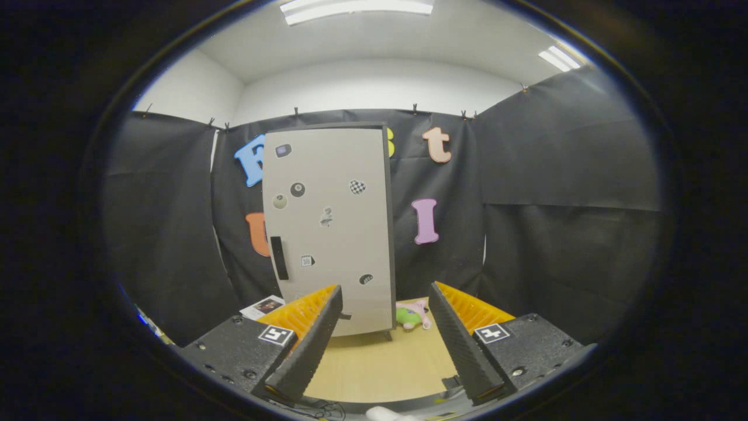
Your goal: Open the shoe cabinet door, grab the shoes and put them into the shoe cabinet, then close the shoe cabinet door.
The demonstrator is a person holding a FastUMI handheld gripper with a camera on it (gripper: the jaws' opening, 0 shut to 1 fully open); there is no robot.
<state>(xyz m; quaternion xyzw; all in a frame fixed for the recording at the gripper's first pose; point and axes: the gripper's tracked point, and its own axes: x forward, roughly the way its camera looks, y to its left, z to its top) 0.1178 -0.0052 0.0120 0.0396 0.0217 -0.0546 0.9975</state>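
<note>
Beige cabinet door (333,228) w/ black handle (279,258), checkered sticker (357,186); pink-green toy (412,314).

We count one shoe cabinet (333,228) standing on one table (374,365), its single door (330,234) closed with one dark handle (279,258). About eight small stickers (297,189) dot that door. One green and pink plush toy (412,315) lies beside the cabinet. One gripper (385,313) shows two fingers (312,336), spread apart.

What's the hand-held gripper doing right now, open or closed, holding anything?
Hand-held gripper: open, holding nothing; fingers spread over the floor, with the shut shoe cabinet beyond them.
</note>
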